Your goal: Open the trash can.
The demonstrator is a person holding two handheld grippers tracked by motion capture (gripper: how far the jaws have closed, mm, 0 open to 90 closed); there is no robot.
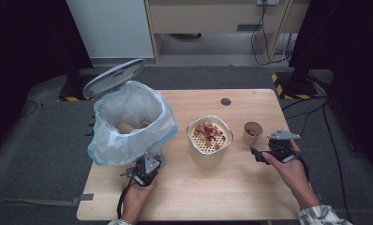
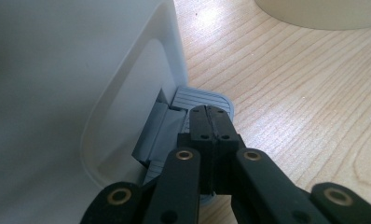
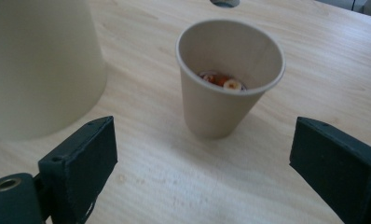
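Observation:
A white pedal bin [image 1: 128, 122] lined with a plastic bag stands at the table's left, its lid [image 1: 113, 77] tipped up and open. My left gripper [image 1: 156, 159] is shut with nothing between its jaws, and its tips [image 2: 210, 112] rest on the bin's grey pedal [image 2: 207, 99] at the foot of the bin wall [image 2: 58, 93]. A small paper cup [image 1: 252, 133] with a few food scraps at its bottom stands upright at the right. My right gripper [image 1: 262, 149] is open just in front of the cup [image 3: 221, 107], jaws [image 3: 202, 158] spread wide and clear of it.
A cream container [image 1: 209, 136] topped by a perforated strainer with reddish food scraps stands mid-table between the bin and the cup; its wall [image 3: 39, 65] is close on the right gripper's left. A round cable hole [image 1: 226, 101] sits near the far edge.

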